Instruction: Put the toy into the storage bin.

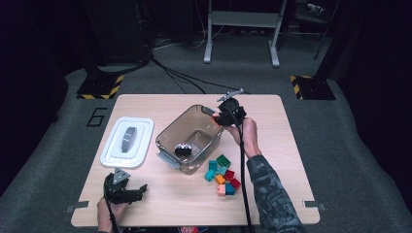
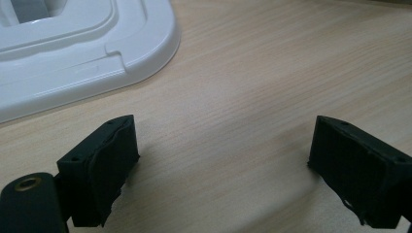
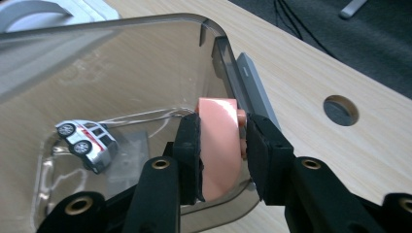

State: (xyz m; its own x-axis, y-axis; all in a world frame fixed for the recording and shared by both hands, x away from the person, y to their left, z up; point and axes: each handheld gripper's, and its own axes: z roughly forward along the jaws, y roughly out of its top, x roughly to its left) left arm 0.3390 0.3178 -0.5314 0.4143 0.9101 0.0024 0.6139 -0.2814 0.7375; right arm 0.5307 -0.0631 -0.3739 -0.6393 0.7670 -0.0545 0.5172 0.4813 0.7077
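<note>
I read one mark: a dark numeral "6" [image 1: 97,117] on the grey floor [image 1: 58,145], just left of the tabletop's [image 1: 272,145] far-left corner.

The pink block [image 3: 219,145] is a smooth salmon-coloured brick, held upright over the near rim of the clear grey bin [image 3: 145,63]. In the bin, at 9 o'clock from the block, a small silver toy car [image 3: 87,143] lies tilted on its side.

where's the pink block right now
The pink block is clamped in the right gripper, held over the bin near its far right rim, above the toy car lying inside.
</note>
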